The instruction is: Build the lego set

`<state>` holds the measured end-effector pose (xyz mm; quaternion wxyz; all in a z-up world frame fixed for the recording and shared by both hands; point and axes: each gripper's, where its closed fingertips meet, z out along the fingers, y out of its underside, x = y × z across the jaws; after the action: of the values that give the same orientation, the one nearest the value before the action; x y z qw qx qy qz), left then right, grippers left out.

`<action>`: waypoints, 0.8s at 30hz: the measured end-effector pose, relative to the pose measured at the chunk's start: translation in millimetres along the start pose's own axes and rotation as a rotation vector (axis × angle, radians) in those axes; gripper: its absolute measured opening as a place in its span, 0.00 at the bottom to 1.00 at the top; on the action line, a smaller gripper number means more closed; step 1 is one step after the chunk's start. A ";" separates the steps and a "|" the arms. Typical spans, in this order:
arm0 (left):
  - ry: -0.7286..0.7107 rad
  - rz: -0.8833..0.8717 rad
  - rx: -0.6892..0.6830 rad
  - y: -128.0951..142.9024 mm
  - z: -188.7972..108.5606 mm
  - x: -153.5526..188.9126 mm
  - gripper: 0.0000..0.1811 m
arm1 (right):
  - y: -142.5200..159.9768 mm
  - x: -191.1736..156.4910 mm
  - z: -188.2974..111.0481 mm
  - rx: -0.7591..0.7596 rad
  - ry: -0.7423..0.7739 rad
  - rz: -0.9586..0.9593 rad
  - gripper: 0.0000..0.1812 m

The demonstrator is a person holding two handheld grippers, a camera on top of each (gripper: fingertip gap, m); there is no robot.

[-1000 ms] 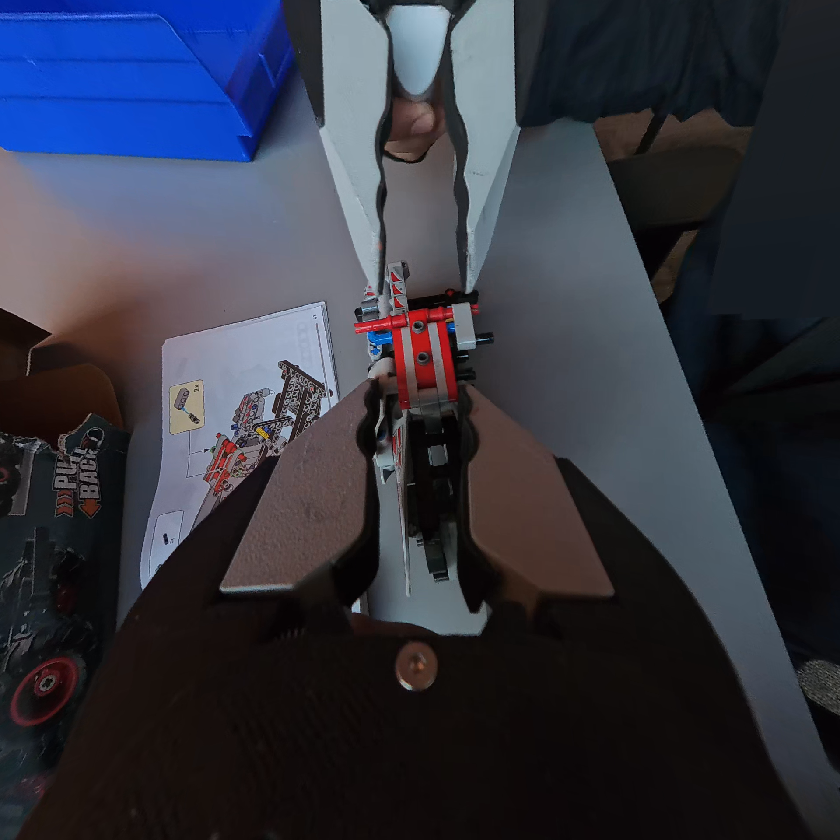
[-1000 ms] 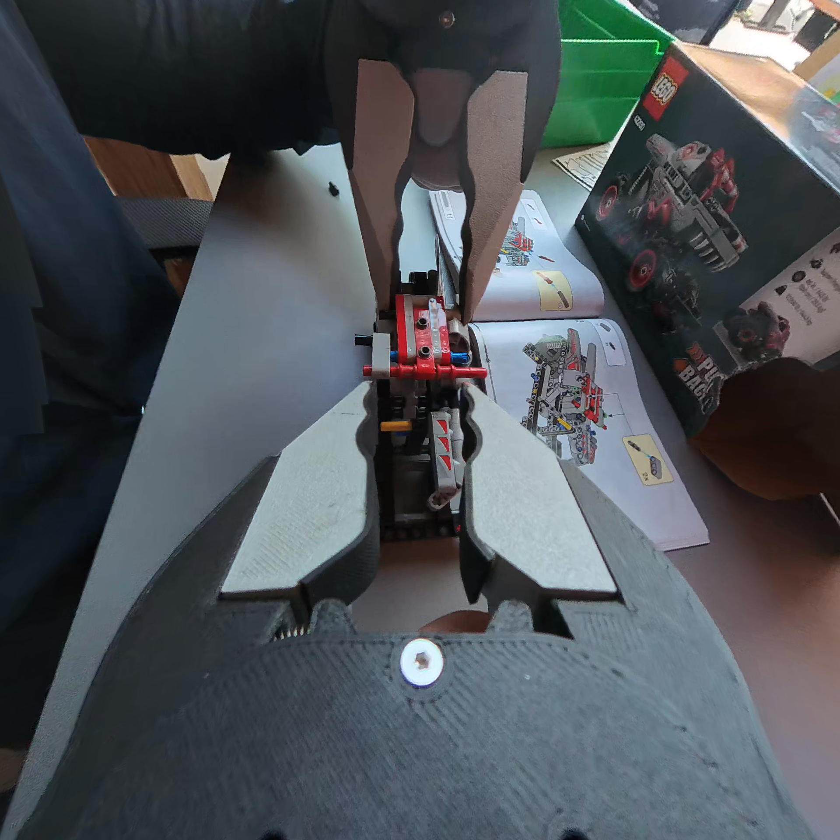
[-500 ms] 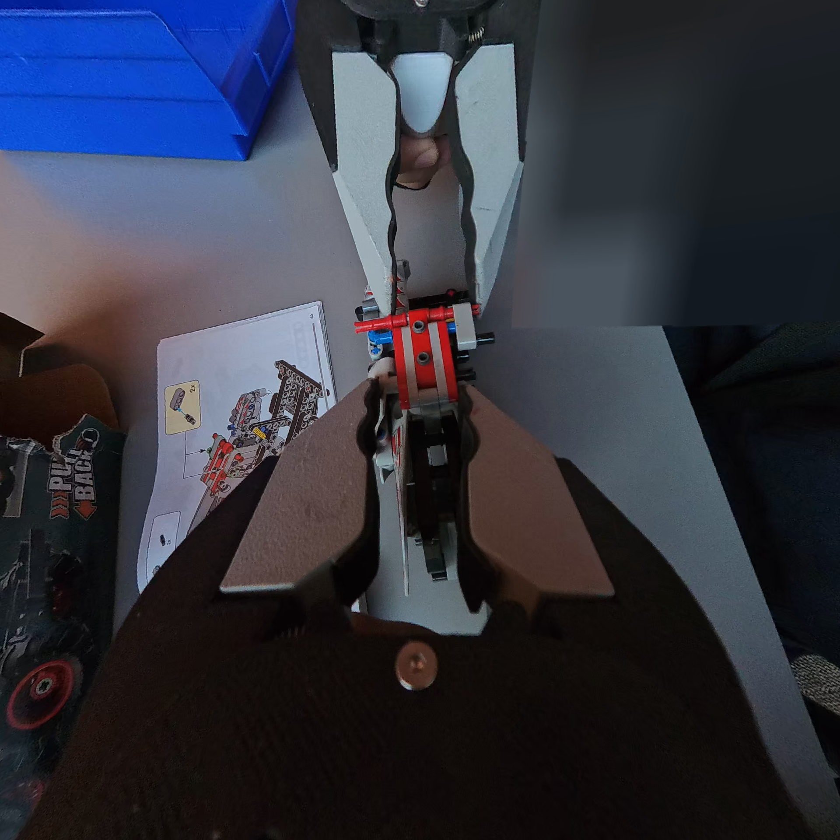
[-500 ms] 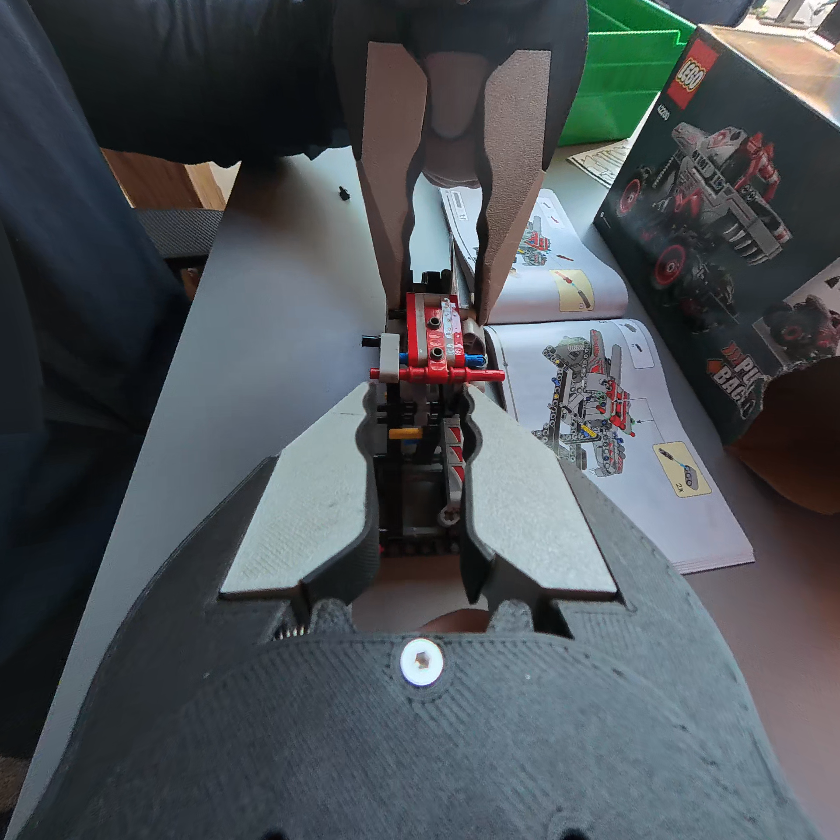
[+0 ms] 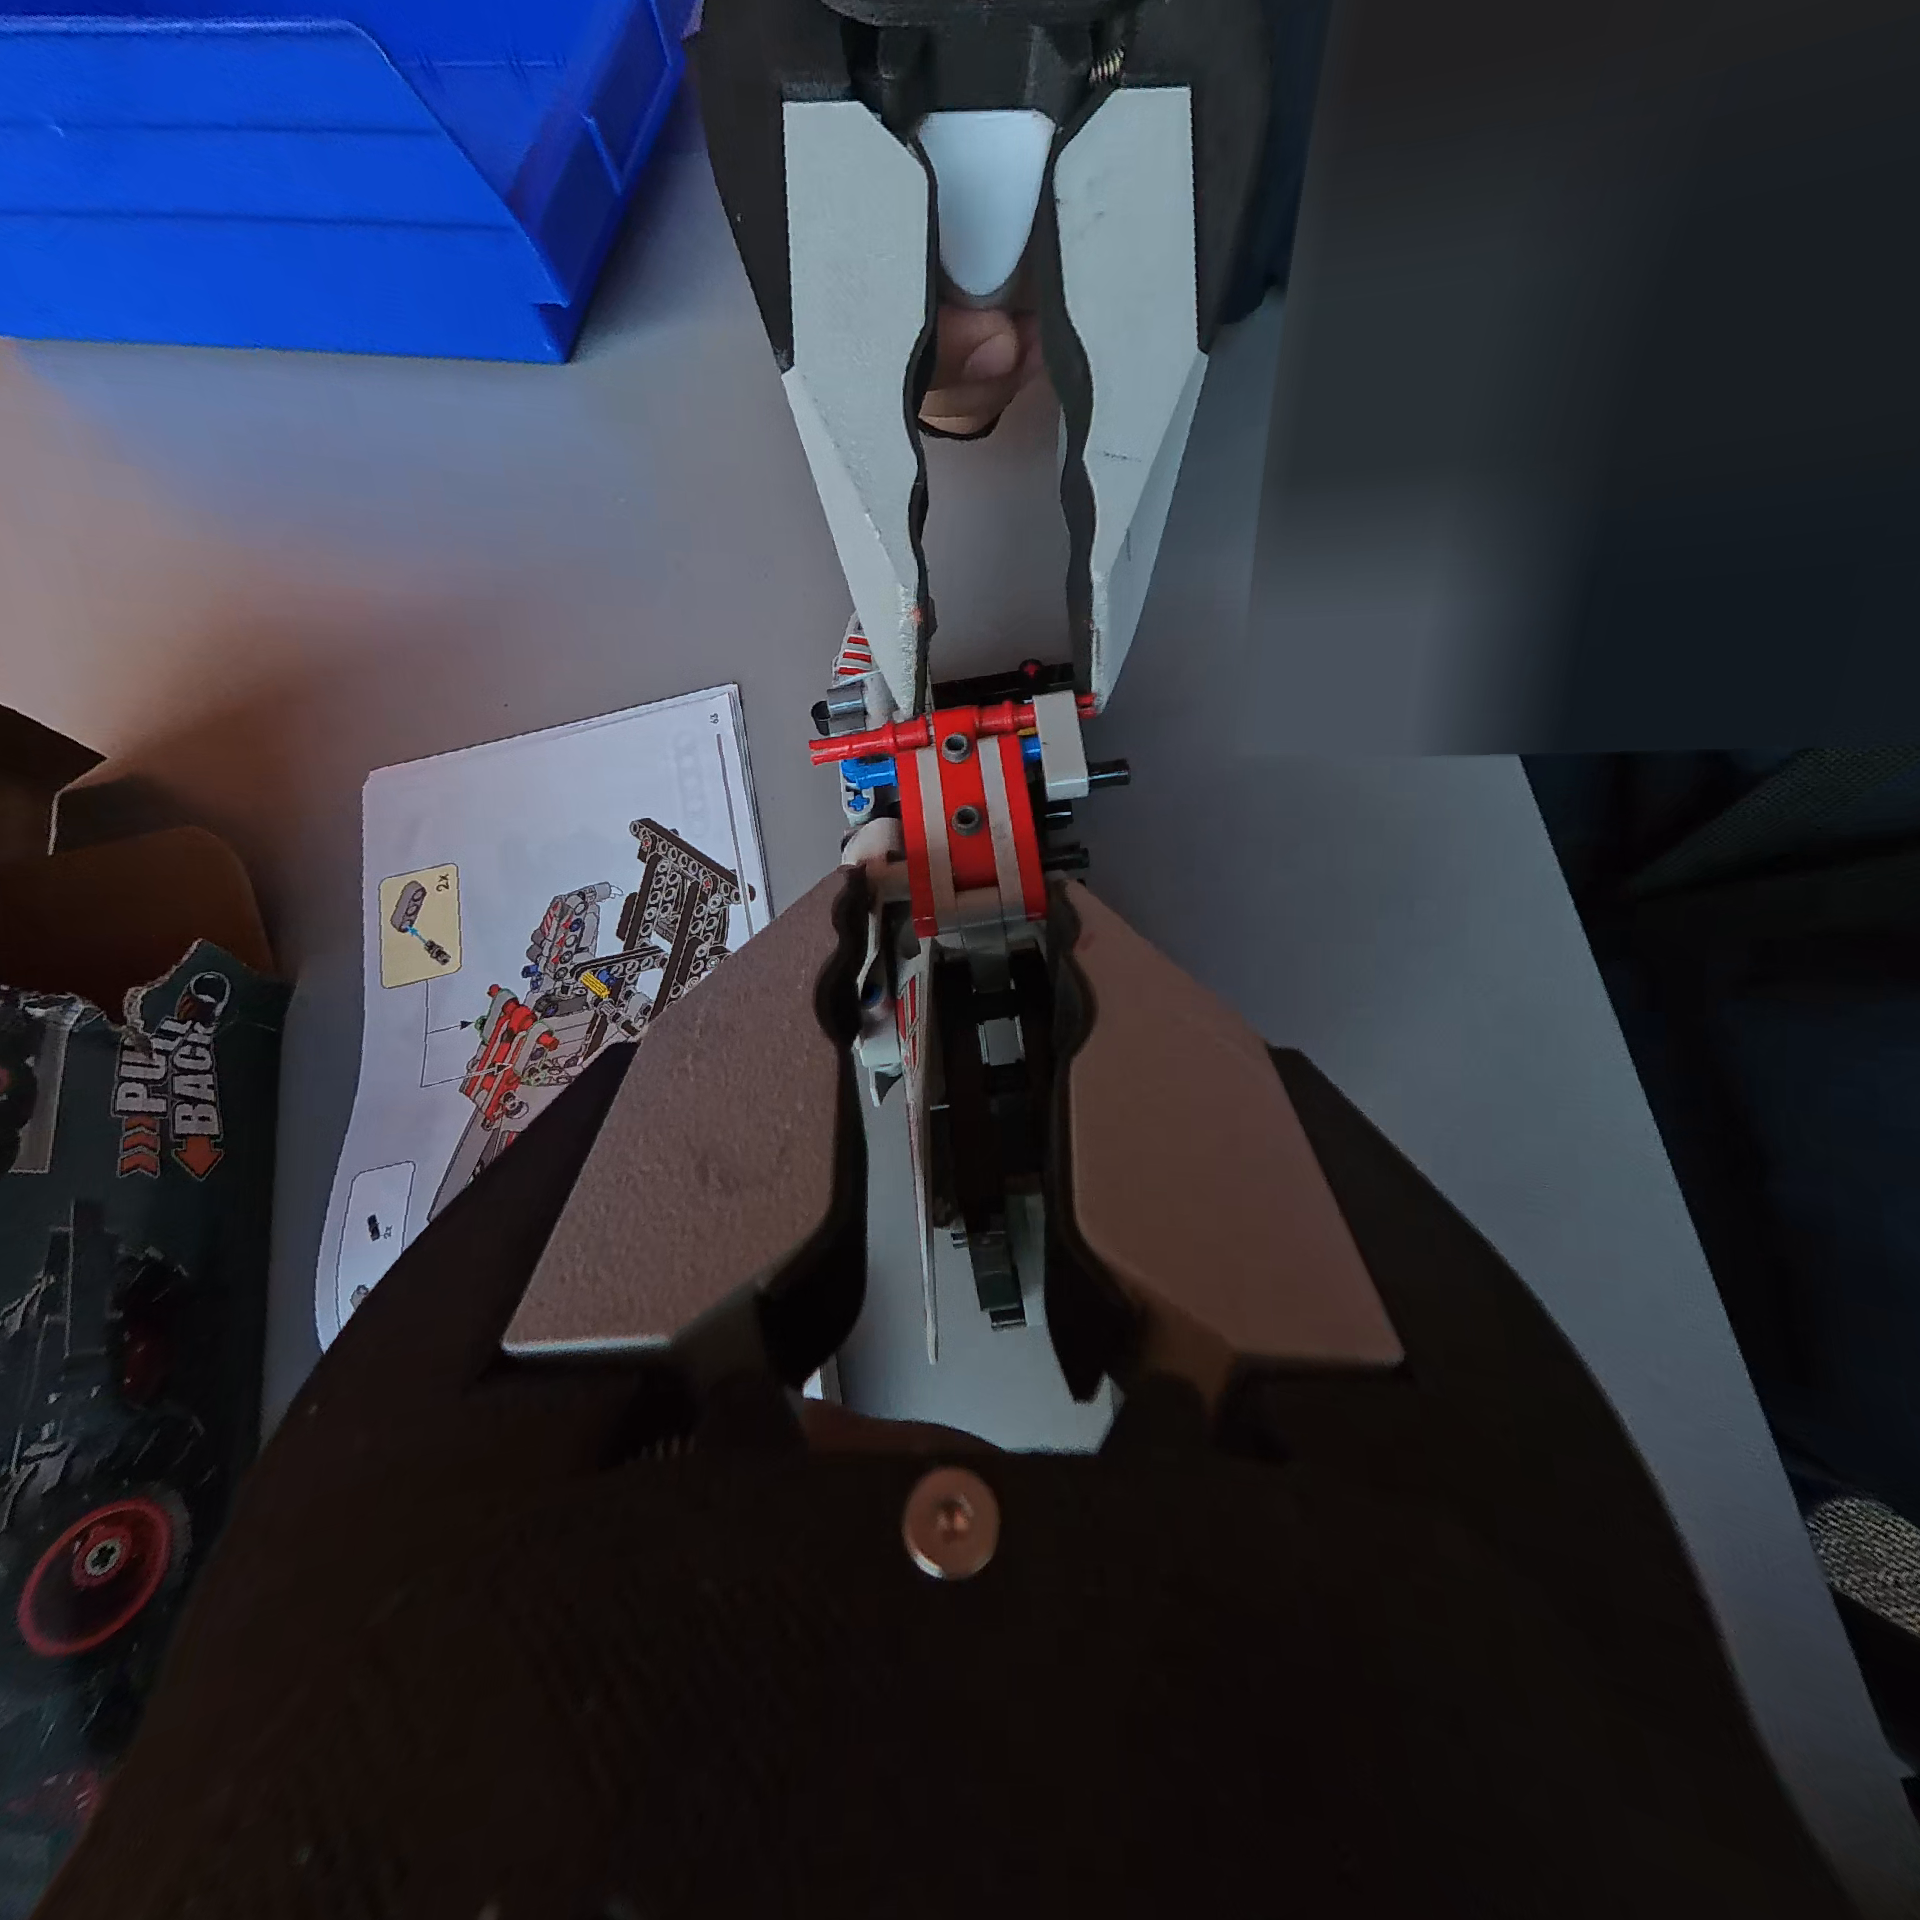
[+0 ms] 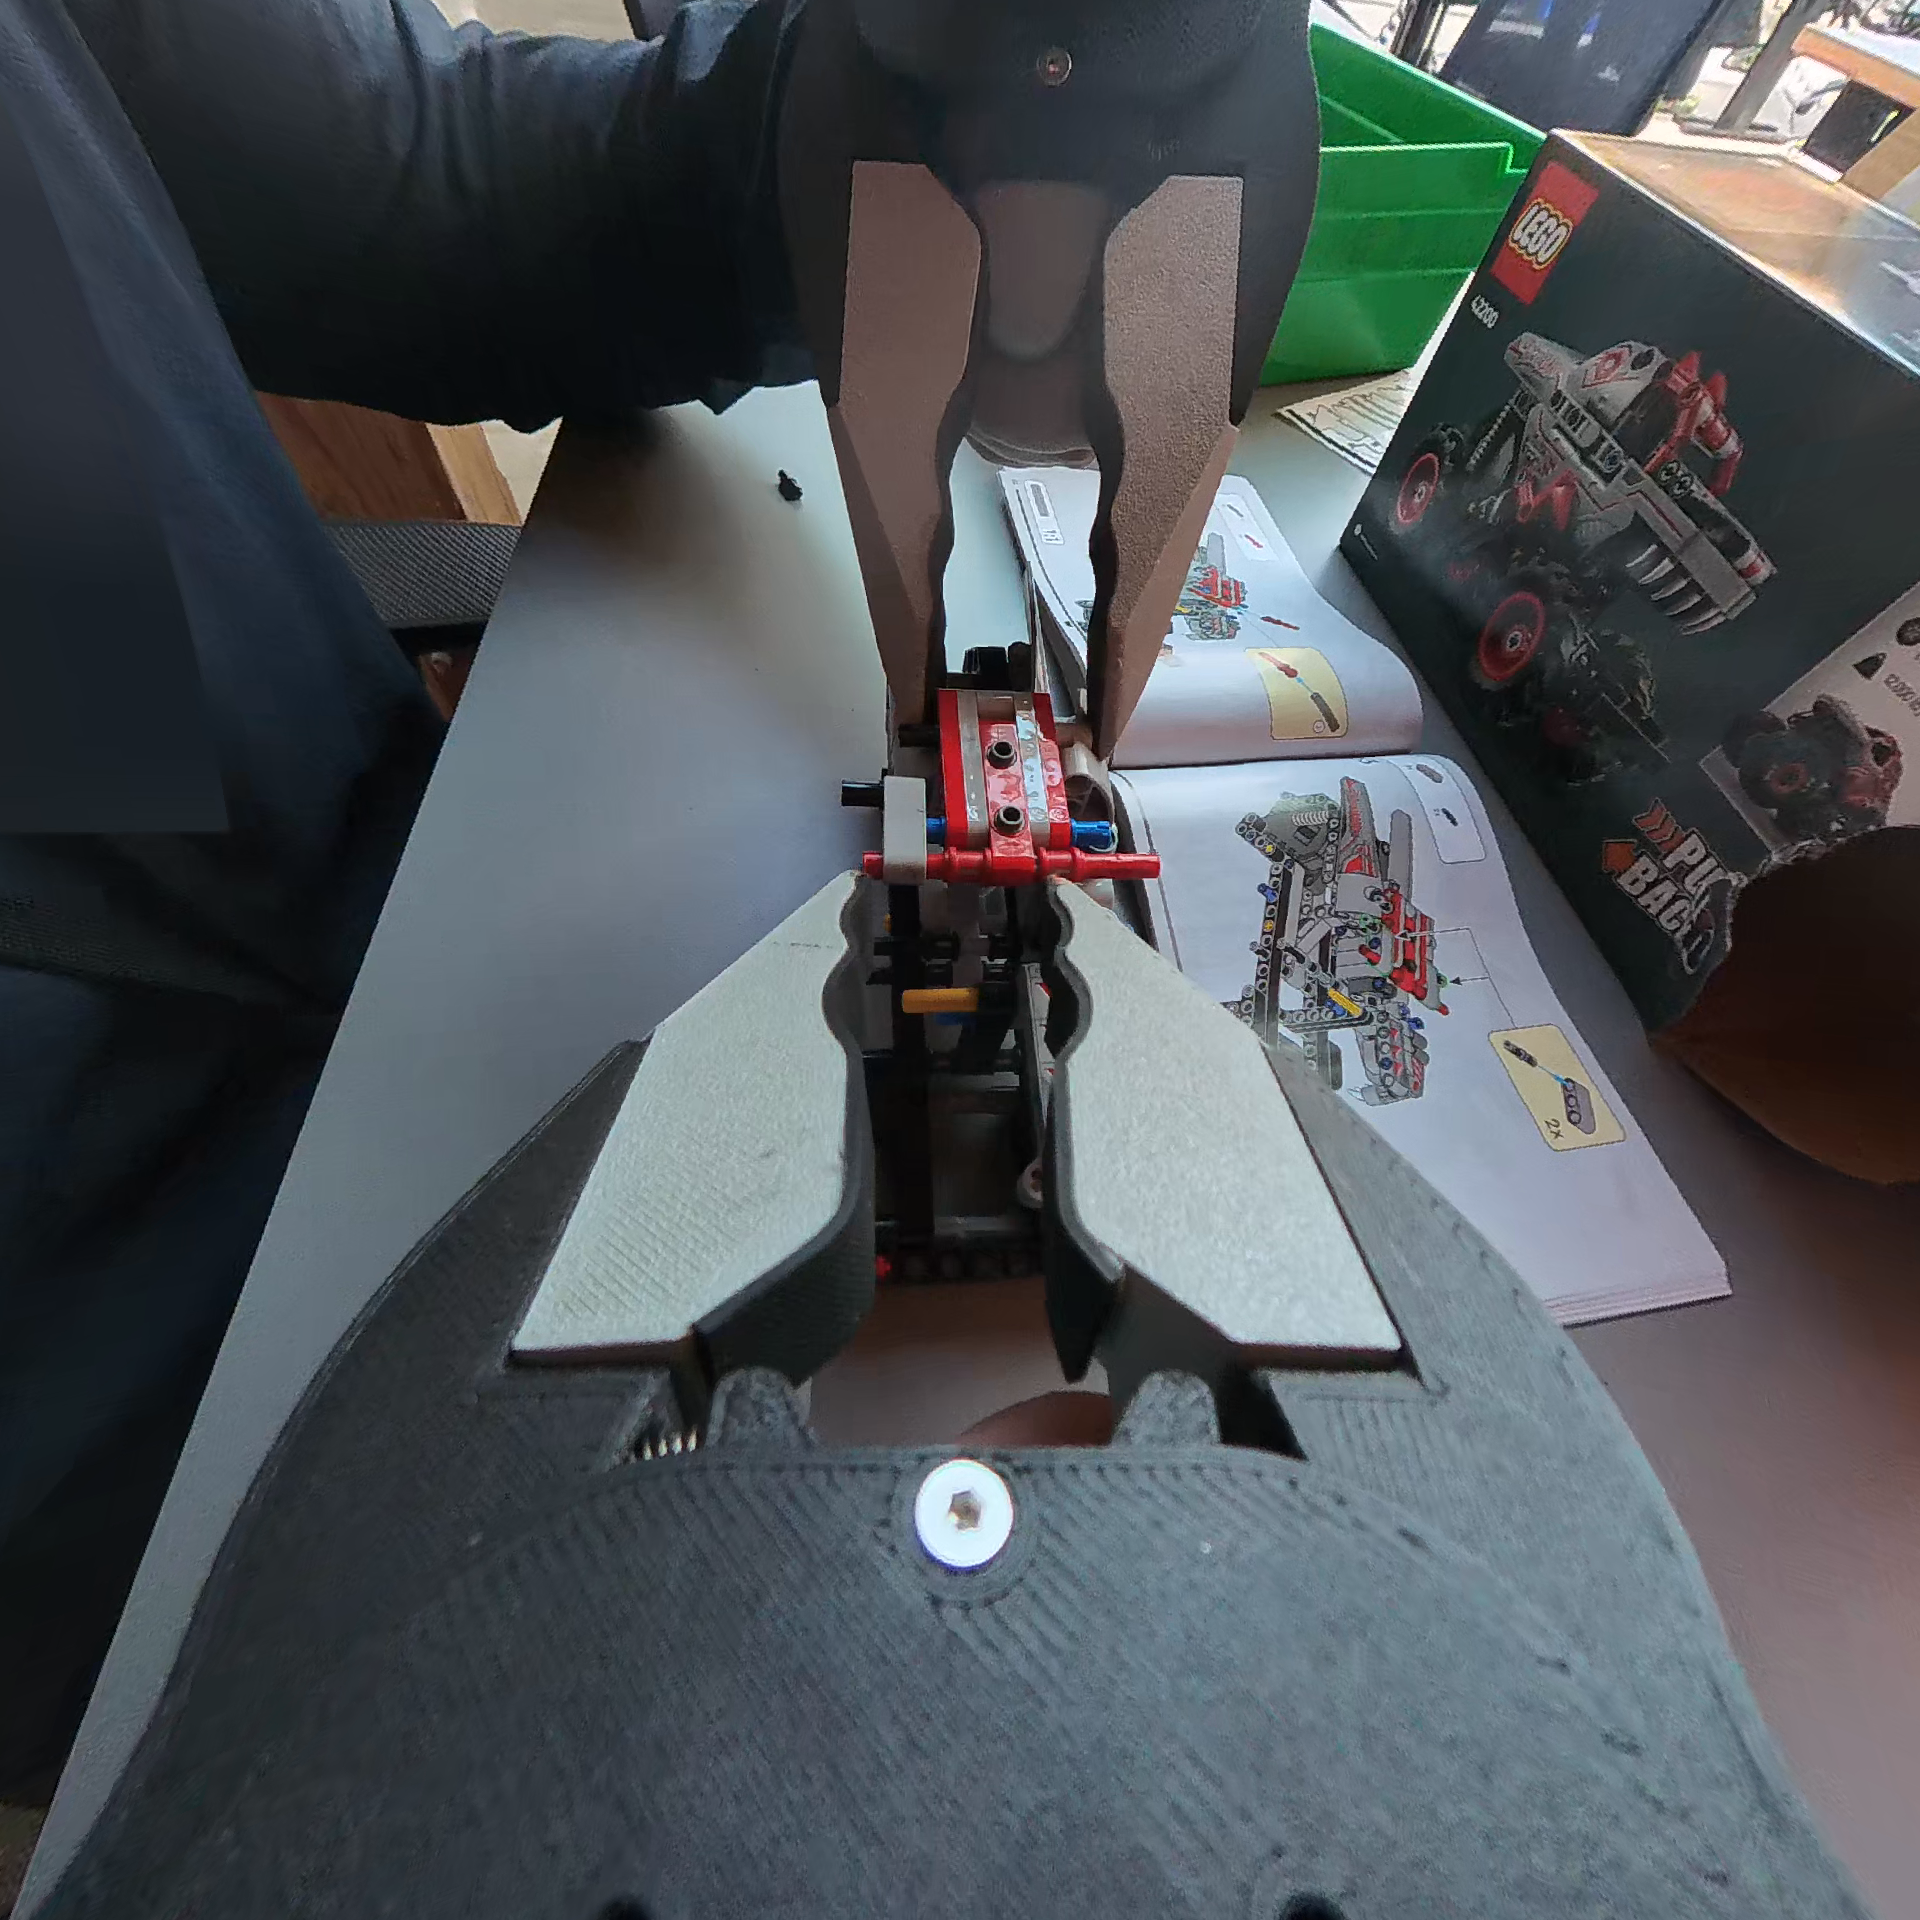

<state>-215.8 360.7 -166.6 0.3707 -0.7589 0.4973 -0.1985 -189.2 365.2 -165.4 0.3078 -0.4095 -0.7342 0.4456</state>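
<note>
A partly built lego model (image 5: 971, 821) of red, grey and black beams is held between my two grippers just above the grey table (image 5: 1299, 935). My left gripper (image 5: 956, 894), with brown fingers, is shut on one end of it. My right gripper (image 5: 1003, 691), with grey fingers, faces it and is shut on the other end. In the right wrist view the model (image 6: 1003, 800) shows a red axle across it, with my right gripper (image 6: 954, 891) near and my left gripper (image 6: 1008, 727) far. The model's underside is hidden.
An open instruction booklet (image 6: 1403, 987) lies beside the model, also seen in the left wrist view (image 5: 561, 883). The lego box (image 6: 1662, 520) stands beyond it. A blue bin (image 5: 312, 177) and a green bin (image 6: 1392, 208) sit at the back. A small black pin (image 6: 792, 486) lies near the table edge. The grippers are tip to tip, or close to it.
Both grippers keep their hold on the model. The right gripper and its end of the model have tilted slightly, so the striped grey panel shows less between the grey fingers.
</note>
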 end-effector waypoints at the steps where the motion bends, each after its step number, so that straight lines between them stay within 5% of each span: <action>1: 0.001 -0.001 -0.001 -0.1 0.0 -0.1 0.17 | -0.1 0.0 0.0 0.002 -0.001 -0.002 0.16; 24: -0.007 0.006 -0.019 0.5 0.0 0.9 0.17 | 1.5 -1.3 2.2 -0.089 -0.028 -0.016 0.13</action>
<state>-215.7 359.8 -167.1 0.3655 -0.7617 0.5001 -0.1900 -189.9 363.6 -167.8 0.2824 -0.4107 -0.7607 0.4158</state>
